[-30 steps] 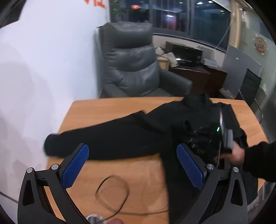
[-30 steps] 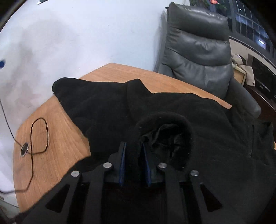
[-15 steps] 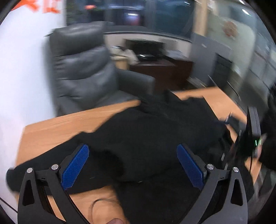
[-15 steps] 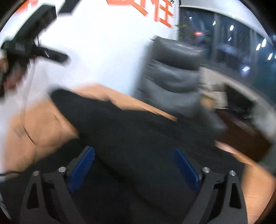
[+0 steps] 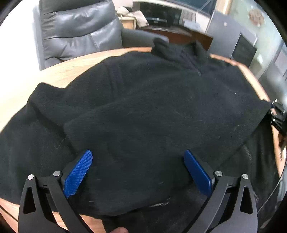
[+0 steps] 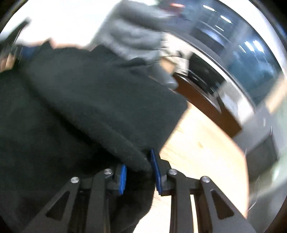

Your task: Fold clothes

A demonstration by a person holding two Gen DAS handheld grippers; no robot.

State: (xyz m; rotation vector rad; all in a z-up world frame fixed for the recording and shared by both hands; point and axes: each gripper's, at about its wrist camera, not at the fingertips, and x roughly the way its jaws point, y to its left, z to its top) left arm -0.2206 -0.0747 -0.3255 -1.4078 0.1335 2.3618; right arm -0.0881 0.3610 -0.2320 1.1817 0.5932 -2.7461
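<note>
A black fleece pullover [image 5: 143, 107] lies spread over the wooden table [image 5: 68, 69], its zip collar [image 5: 188, 55] at the far edge and one sleeve folded across the front. My left gripper [image 5: 138, 166] hangs open just above the near part of the fleece, nothing between its blue pads. My right gripper [image 6: 138, 166] is closing its jaws on a thick edge of the fleece [image 6: 80, 107], with fabric pinched between the pads. From the left wrist view the right gripper [image 5: 276, 111] sits at the garment's right corner.
A grey leather armchair [image 5: 77, 32] stands behind the table, against a white wall. A dark desk with a monitor [image 5: 157, 14] is farther back. Bare table wood [image 6: 197, 143] shows right of the fleece, near the table's edge. The right wrist view is blurred.
My left gripper has dropped close over the fleece, still open. My right gripper let go of the cuff, swung across to the garment's right edge, and closed on the fabric there.
</note>
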